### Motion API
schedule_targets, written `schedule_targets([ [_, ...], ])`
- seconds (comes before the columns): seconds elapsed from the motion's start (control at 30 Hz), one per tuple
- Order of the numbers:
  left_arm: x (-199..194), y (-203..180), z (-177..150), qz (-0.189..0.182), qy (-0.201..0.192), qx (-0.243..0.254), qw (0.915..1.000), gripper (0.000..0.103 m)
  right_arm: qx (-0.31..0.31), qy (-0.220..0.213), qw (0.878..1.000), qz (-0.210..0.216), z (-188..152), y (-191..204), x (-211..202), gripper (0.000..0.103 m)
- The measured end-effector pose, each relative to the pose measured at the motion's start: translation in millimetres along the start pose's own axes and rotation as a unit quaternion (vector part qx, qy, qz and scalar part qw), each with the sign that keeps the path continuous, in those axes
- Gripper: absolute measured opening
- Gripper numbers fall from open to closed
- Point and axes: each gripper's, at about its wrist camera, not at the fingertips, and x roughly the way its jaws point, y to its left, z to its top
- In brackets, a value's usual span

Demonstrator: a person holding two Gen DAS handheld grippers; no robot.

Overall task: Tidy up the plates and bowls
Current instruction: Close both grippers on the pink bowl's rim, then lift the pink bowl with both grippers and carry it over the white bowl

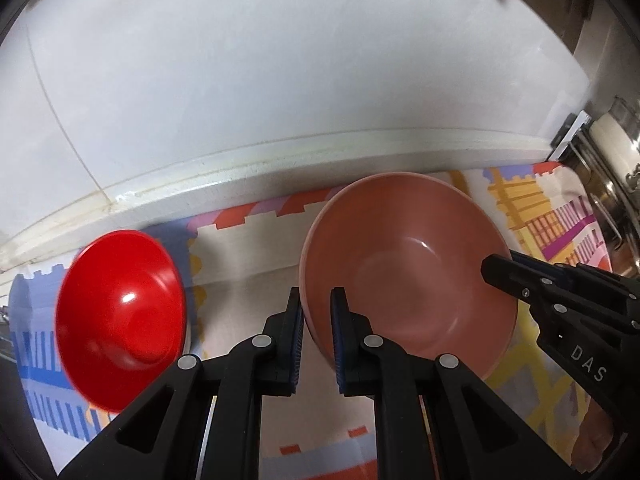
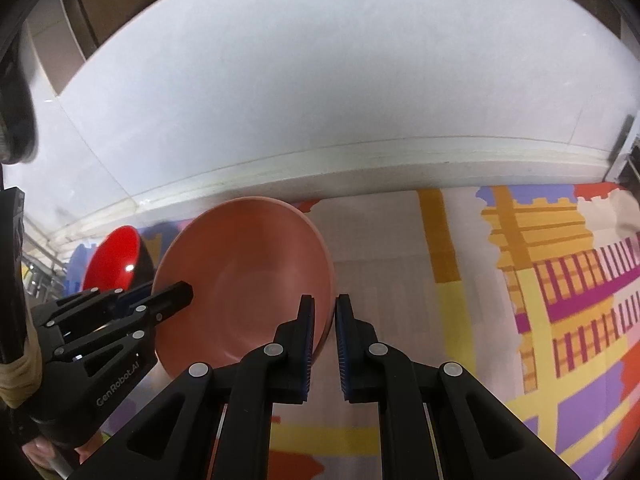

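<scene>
Both grippers are clamping opposite edges of one pink bowl above a patterned cloth.

The left gripper is pinching the bowl's left rim between ribbed blue pads; the right gripper is gripping the right rim the same way. Only the left view is showing steel pots at far right, and the glossy red bowl in full, lying left on the cloth; the right view is catching just its edge.
</scene>
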Motion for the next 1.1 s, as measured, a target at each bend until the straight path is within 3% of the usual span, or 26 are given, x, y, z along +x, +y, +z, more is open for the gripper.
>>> schedule_targets([
  [0.63,-101,-31,-49,-0.031,-0.046,0.003,0.9985,0.014,0.010,-0.033,0.999,-0.016,-53,7,-105,0.012],
  [1.1,-152,-61,-104,-0.057,-0.049,0.028,0.9968,0.015,0.022,-0.040,0.998,-0.035,-109,7,-165,0.012],
])
